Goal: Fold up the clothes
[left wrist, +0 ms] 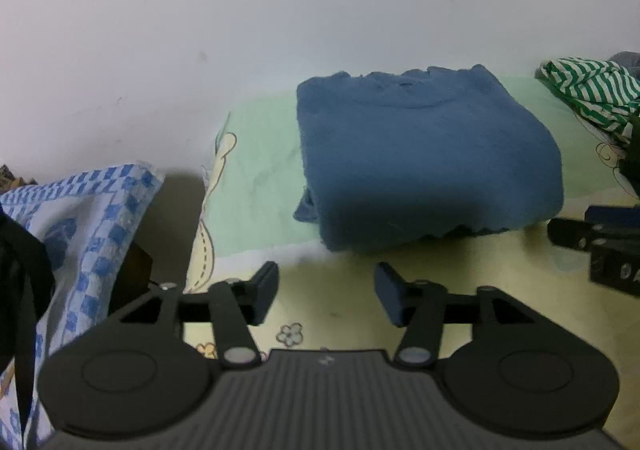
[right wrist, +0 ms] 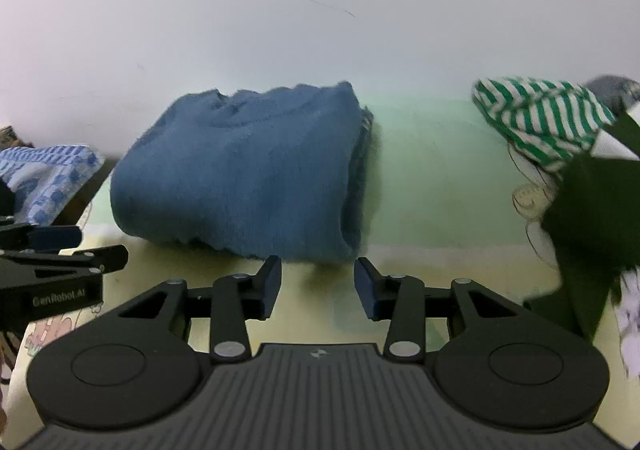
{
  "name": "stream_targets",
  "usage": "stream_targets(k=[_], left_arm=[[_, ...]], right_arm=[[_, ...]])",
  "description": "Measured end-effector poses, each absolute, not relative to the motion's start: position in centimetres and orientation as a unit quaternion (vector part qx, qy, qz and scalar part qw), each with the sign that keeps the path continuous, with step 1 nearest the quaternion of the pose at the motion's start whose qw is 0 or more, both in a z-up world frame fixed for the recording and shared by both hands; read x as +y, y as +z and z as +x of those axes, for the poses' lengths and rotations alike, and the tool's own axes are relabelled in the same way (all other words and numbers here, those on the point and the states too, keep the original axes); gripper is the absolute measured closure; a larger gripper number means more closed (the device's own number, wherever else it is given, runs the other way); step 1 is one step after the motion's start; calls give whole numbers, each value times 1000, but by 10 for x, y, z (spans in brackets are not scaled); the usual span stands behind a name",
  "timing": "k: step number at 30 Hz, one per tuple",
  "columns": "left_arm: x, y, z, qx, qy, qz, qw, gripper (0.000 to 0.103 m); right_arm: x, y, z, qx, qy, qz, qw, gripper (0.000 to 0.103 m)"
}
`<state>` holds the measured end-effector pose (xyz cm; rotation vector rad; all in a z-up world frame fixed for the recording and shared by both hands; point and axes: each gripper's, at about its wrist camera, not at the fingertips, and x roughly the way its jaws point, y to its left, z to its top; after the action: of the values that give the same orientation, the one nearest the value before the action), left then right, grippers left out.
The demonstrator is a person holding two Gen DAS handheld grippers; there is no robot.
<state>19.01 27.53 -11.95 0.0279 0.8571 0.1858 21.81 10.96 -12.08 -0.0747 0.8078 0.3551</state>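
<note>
The blue sweater (left wrist: pixel 424 157) lay folded on the bed (left wrist: pixel 260 177), just ahead of both grippers. It looked soft, thick and floppy, best lifted by its near edge. The left gripper (left wrist: pixel 326 292) and the right gripper (right wrist: pixel 318 284) were apart and empty.

Folded fuzzy blue sweater (right wrist: pixel 244 173) sits on the pale green printed sheet (right wrist: pixel 440 177), just past the right gripper (right wrist: pixel 318 286), jaws apart with nothing in them. Crumpled green-and-white striped shirt (right wrist: pixel 540 117) far right, left gripper (right wrist: pixel 86 248) near left.
</note>
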Motion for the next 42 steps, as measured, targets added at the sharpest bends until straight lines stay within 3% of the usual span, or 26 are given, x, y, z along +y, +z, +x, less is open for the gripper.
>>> stream_targets(k=[1, 3, 4, 7, 10, 19, 42], left_arm=[[273, -118, 188, 415, 94, 14, 905, 21], [269, -113, 181, 413, 105, 8, 905, 13], [267, -110, 177, 410, 107, 1, 906, 9], [260, -102, 166, 410, 107, -14, 906, 4], [254, -96, 155, 413, 117, -15, 903, 4], [245, -84, 117, 421, 124, -10, 899, 3], [221, -54, 39, 414, 209, -29, 885, 1]], right_arm=[[109, -120, 216, 400, 164, -28, 901, 58], [107, -119, 211, 417, 150, -12, 896, 55], [108, -117, 206, 420, 142, -10, 896, 48], [110, -107, 181, 409, 131, -18, 903, 28], [110, -97, 159, 389, 122, -40, 912, 25], [95, -78, 123, 380, 114, -18, 918, 19], [68, -58, 75, 360, 186, -25, 914, 18]])
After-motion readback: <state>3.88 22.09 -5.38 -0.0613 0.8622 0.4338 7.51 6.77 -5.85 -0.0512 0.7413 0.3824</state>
